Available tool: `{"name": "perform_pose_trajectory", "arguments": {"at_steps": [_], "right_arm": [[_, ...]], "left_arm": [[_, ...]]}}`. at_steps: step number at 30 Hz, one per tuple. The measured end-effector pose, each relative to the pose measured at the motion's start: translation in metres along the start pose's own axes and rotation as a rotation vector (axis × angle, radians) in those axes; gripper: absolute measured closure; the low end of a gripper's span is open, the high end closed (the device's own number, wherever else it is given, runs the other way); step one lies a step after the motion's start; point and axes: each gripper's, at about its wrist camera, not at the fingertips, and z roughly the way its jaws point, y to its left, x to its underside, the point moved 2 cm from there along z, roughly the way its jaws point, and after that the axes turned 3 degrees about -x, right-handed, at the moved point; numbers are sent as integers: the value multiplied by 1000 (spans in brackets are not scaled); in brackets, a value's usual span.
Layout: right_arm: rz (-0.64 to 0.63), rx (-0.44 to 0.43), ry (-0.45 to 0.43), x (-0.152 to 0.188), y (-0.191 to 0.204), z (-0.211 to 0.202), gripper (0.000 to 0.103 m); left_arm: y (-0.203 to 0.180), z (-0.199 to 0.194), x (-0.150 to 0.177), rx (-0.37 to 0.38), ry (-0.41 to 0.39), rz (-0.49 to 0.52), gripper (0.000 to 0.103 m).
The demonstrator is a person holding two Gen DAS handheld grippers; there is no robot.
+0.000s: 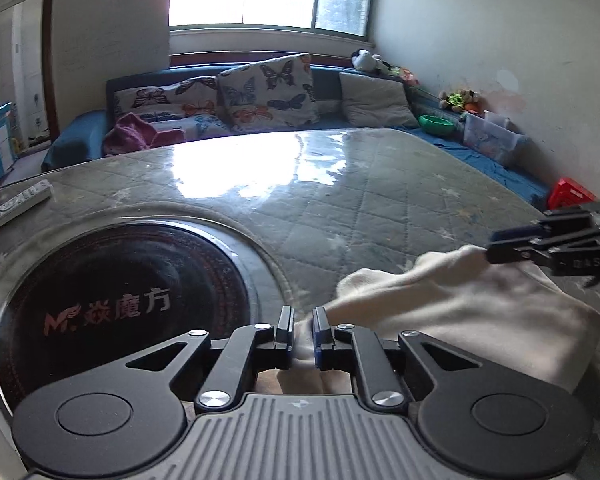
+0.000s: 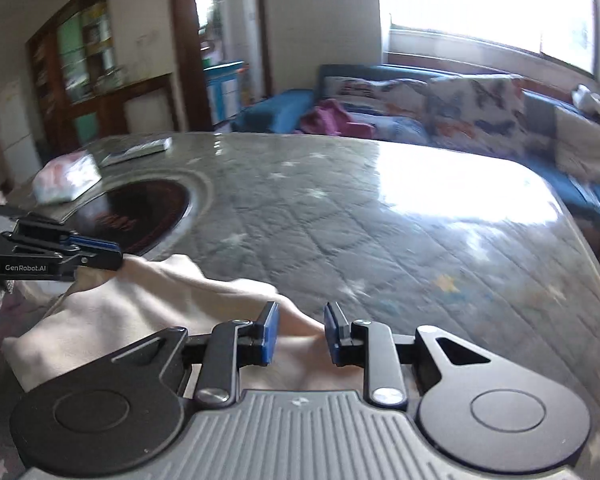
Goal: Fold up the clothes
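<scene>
A cream garment [image 1: 480, 308] lies bunched at the near edge of the quilt-covered table [image 1: 340, 184]. My left gripper [image 1: 303, 322] has its jaws narrowly apart, and a fold of the cloth fills the gap from pad to pad. Seen from the right wrist, the left gripper [image 2: 118, 254] has the garment [image 2: 140, 308] rising in a peak to its tips. My right gripper [image 2: 301, 320] stands wider, its blue pads clear of the cloth ridge lying between them. It also shows at the garment's right end [image 1: 490, 246] in the left wrist view.
A round black hotplate [image 1: 120, 304] is set into the table at the left. A remote [image 1: 16, 204] and a plastic packet [image 2: 66, 178] lie near the table's left edge. A blue sofa [image 1: 84, 132] with butterfly cushions stands behind, and a red box [image 1: 572, 196] sits at the right.
</scene>
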Motion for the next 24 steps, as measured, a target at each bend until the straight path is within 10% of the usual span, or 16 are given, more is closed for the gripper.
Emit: {"name": "perform_pose_trajectory", "arguments": {"at_steps": [24], "right_arm": [[17, -60, -14, -8, -12, 28, 80]], "left_arm": [[-47, 26, -21, 158, 40, -110, 91]]}}
